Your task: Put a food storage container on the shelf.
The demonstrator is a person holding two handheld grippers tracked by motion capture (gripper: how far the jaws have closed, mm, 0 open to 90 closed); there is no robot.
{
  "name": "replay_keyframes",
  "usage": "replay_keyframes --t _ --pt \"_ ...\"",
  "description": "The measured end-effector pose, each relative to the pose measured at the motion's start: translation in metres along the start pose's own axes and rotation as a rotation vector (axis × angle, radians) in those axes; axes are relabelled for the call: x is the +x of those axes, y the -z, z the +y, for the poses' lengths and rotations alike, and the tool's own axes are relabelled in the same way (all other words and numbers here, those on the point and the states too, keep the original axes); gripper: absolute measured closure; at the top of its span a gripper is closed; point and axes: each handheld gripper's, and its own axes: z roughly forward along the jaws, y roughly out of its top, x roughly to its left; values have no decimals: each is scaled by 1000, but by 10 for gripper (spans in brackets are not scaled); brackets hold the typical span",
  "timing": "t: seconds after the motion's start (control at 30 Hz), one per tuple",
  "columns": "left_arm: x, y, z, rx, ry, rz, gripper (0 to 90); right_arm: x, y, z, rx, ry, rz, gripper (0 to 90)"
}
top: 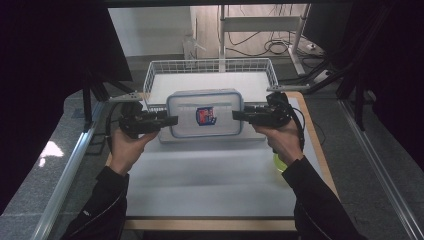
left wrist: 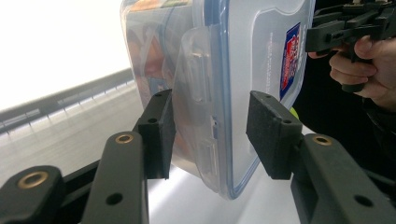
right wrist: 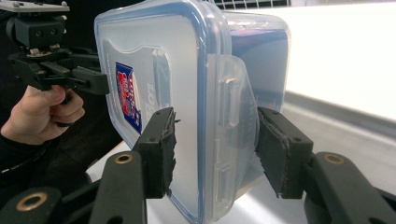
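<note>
Your left gripper (top: 170, 120) and right gripper (top: 239, 115) each clamp an end of the clear lidded container (top: 205, 119), held mid-frame in the high view just in front of the white wire basket (top: 159, 70). Its lid carries a red-and-blue label (top: 205, 116) whose writing is too small to read. Your left gripper view shows one pad (left wrist: 161, 133) on the side latch (left wrist: 198, 88); below the container, the high view shows bare white table (top: 210, 180) and a yellow-green object (top: 278, 162) half hidden by your right sleeve.
</note>
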Motion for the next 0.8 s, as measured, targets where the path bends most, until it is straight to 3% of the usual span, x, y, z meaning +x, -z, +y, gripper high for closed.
replay_keyframes --t 0.67,0.8 --pt "22 -7 54 -32 -1 -19 529 -18 -3 50 -62 -17 -5 493" --pt "30 -13 62 -36 19 -26 529 -25 -5 59 -74 -40 -5 493"
